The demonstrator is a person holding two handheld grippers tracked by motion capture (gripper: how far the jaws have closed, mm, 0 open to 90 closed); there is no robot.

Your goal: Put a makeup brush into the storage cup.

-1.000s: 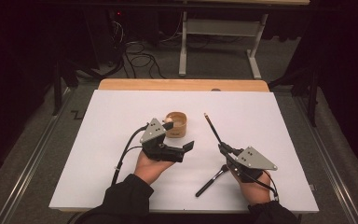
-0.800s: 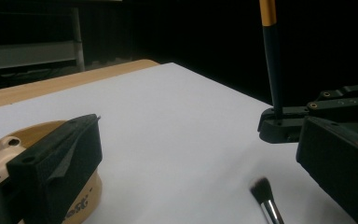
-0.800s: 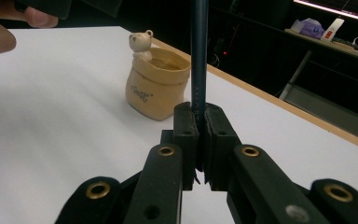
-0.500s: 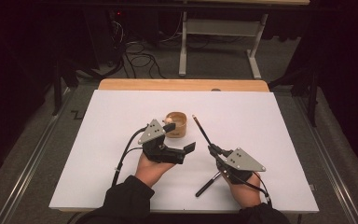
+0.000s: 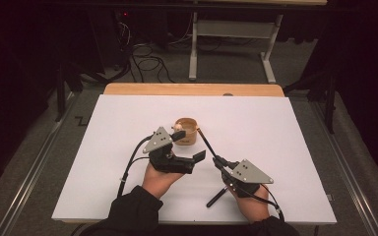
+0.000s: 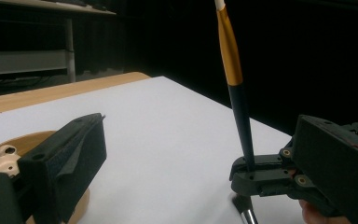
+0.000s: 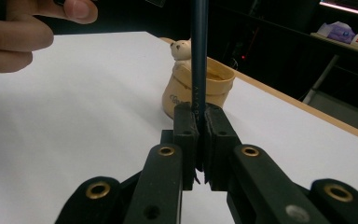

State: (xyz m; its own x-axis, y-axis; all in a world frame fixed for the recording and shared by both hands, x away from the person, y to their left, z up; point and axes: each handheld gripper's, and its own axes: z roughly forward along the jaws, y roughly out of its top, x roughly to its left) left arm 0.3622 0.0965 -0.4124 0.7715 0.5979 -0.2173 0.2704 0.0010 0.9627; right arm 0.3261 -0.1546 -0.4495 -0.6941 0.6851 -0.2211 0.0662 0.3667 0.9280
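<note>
Two grippers sat over our white table [image 5: 103,162]: our right gripper [image 7: 198,133] clamped a brush [image 7: 199,56] near the cup [image 5: 187,131]; our left gripper [image 5: 189,147] gaped empty.

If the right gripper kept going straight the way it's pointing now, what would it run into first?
Most likely the tan cup: the right gripper, shut on the brush, aims straight at it, though the brush's far end would probably arrive first.

Wide free white table [image 5: 285,147] to the right & front. Beige cup [image 5: 187,131] stands near centre, left gripper [image 5: 189,147] just beside it, right gripper [image 5: 218,161] w/ brush [image 5: 204,140] close by.
</note>
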